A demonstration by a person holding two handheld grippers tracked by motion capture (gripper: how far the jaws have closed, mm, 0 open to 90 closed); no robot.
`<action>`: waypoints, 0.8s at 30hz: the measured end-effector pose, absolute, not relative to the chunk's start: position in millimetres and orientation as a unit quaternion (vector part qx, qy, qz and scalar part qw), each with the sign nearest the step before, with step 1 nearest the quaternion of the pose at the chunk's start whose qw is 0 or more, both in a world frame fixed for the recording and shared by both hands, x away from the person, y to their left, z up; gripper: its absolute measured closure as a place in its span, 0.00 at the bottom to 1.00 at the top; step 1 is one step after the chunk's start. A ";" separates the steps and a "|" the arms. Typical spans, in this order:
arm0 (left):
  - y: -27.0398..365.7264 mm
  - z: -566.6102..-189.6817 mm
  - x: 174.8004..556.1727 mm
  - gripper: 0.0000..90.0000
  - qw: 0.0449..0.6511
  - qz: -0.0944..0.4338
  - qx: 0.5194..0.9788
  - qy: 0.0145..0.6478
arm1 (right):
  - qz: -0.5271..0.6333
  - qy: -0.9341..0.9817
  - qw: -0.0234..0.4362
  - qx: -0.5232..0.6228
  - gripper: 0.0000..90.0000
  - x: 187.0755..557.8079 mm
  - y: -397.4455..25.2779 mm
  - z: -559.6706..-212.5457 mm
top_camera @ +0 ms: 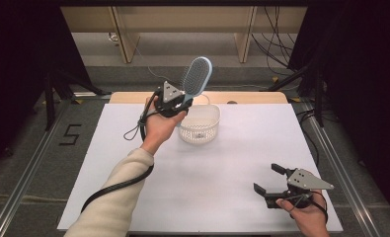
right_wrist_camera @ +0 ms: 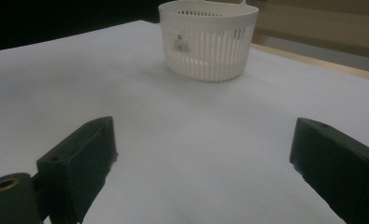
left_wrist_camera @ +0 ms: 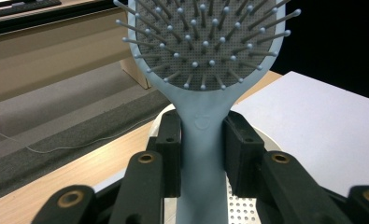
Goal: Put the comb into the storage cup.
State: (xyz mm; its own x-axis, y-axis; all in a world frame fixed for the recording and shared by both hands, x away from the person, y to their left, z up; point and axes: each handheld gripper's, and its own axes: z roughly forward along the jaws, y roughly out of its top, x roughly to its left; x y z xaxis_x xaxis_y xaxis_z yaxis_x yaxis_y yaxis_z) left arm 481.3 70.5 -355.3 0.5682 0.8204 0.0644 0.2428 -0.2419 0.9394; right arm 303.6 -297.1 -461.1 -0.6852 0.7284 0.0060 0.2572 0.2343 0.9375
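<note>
Left gripper [top_camera: 182, 104] is clamped on the brush [top_camera: 197, 75] handle, holding it upright in the air right above the basket [top_camera: 199, 124]. Right gripper [top_camera: 270, 179] sits wide open near the table [top_camera: 222, 168] edge, well apart, holding nothing.

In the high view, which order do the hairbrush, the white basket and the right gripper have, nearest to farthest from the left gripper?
1. Hairbrush: clamped in the left gripper, head up.
2. White basket: just beside and below it.
3. Right gripper: far off, near table corner.

hairbrush [left_wrist_camera: 202, 135]: matt plastic | basket [right_wrist_camera: 209, 44]: slotted glossy plastic
</note>
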 end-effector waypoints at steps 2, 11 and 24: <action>69.8 -355.3 481.9 0.78 0.497 0.291 0.733 0.362 | 0.525 0.753 0.225 0.328 0.09 303.6 -297.1 -461.1; 65.5 -354.3 484.4 0.78 0.496 0.291 0.735 0.358 | 0.526 0.752 0.224 0.328 0.09 303.8 -297.1 -461.3; 60.8 -354.6 489.1 0.78 0.494 0.291 0.738 0.356 | 0.526 0.752 0.223 0.328 0.09 303.8 -297.2 -461.3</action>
State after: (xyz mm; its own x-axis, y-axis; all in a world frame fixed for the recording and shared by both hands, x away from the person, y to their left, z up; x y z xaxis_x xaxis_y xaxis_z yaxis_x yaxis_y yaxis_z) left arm 489.1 60.8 -354.6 0.5777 0.8126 0.0771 0.2382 -0.2581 0.9363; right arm 303.8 -297.2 -461.3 -0.6856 0.7279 0.0095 0.2585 0.2313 0.9379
